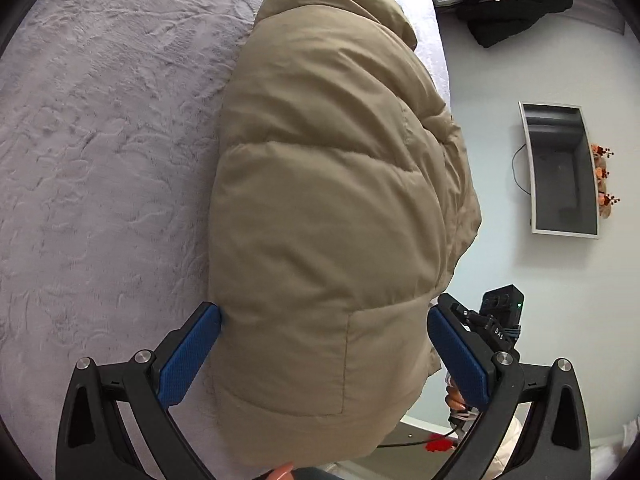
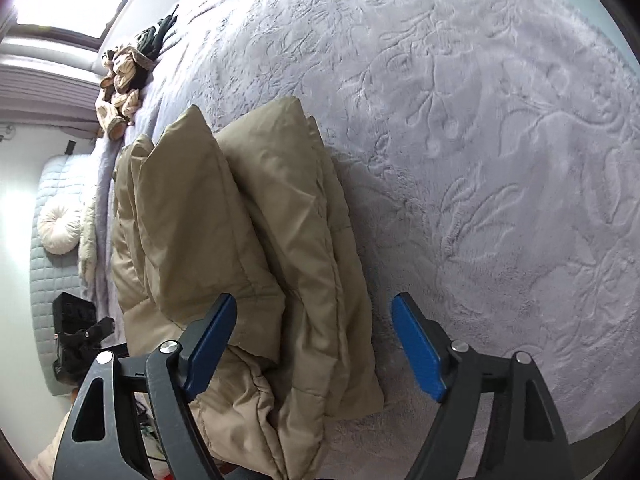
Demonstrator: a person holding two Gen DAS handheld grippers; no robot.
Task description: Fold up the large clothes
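I had the tan puffer jacket (image 1: 332,208) folded into a thick bundle, lying on the pale embossed bedspread (image 1: 100,140) close to the edge of the bed. My left gripper (image 1: 324,354) straddled the near end of the bundle with its blue pads (image 1: 188,356) spread wide; the left pad touched the jacket's side, while on the other side I could not tell whether the pad pressed the fabric or merely stood beside it. My right gripper (image 2: 314,350) was also spread wide: its left pad (image 2: 210,346) lay against the top of the folded layers, and its right pad (image 2: 418,350) stood clear over the bedspread, just beside the jacket's edge. Through the right camera the jacket (image 2: 248,248) showed stacked folds. Beyond it, at the far end of the bed, sat a heap of striped cloth (image 2: 120,88).
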